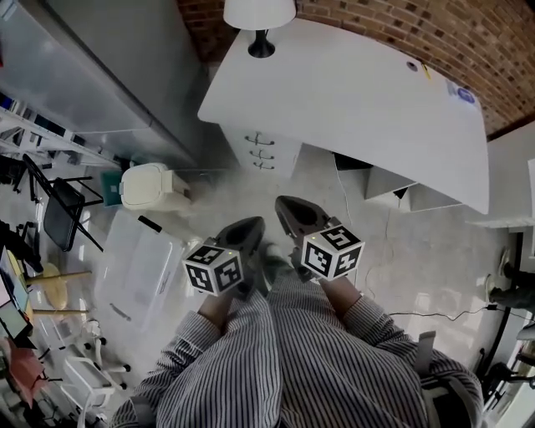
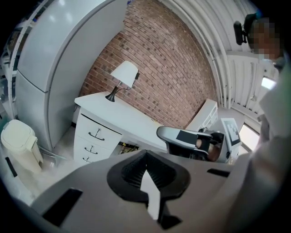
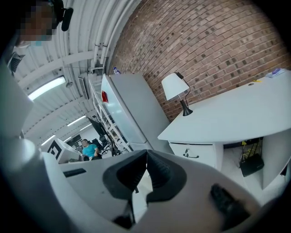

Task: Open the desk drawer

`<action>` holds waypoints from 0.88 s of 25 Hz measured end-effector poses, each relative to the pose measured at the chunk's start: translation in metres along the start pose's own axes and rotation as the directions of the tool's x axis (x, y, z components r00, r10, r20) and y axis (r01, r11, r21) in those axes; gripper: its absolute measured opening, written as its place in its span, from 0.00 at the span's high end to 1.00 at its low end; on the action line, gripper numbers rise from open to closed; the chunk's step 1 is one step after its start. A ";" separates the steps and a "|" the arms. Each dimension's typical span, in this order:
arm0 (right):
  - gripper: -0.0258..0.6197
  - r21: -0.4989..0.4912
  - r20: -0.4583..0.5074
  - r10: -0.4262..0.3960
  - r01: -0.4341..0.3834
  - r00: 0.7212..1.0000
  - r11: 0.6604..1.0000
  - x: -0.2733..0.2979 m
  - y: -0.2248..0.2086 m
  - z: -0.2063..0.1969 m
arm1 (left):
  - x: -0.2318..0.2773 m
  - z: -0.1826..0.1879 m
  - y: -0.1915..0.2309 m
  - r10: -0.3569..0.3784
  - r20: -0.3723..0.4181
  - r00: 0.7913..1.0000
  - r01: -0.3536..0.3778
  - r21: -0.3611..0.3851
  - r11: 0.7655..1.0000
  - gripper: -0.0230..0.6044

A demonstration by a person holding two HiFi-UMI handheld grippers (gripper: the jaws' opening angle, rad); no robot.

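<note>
The white desk (image 1: 359, 92) stands ahead against a brick wall. Its stack of three drawers (image 1: 262, 151) with dark handles is at its left end, all pushed in. The left gripper view shows the drawers (image 2: 93, 139) at the left; in the right gripper view the top drawer (image 3: 196, 154) is right of centre. My left gripper (image 1: 248, 226) and right gripper (image 1: 289, 205) are held side by side above the floor, well short of the desk. Both are shut, with nothing between the jaws. The right gripper (image 2: 191, 142) shows in the left gripper view.
A table lamp (image 1: 260, 18) stands on the desk's left end. A white lidded bin (image 1: 151, 185) and a large grey cabinet (image 1: 100, 75) are left of the drawers. A clear plastic box (image 1: 138, 269) lies on the floor at left. Cables (image 1: 405, 314) trail at right.
</note>
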State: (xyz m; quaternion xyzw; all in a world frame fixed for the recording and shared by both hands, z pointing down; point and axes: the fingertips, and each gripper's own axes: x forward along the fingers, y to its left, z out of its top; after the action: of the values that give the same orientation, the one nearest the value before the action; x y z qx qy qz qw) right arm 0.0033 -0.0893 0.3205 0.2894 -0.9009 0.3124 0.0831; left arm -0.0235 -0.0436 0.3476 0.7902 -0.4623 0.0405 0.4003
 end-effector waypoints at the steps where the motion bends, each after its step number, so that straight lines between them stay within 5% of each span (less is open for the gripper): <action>1: 0.93 0.003 -0.005 -0.005 0.005 1.000 1.000 0.000 -0.001 -0.001 | 0.002 0.000 0.001 -0.007 -0.008 1.000 0.007 -0.009 1.000 0.94; 22: 0.93 0.143 -0.046 -0.110 0.116 0.993 0.983 0.079 -0.080 -0.034 | 0.063 0.018 0.127 -0.023 -0.029 0.999 0.018 -0.169 0.985 0.94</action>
State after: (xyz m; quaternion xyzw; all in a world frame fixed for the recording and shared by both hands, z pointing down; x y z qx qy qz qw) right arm -0.0164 -0.1558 0.4147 0.3394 -0.8561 0.3777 0.0966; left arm -0.0906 -0.1315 0.4386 0.7575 -0.4497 0.0091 0.4733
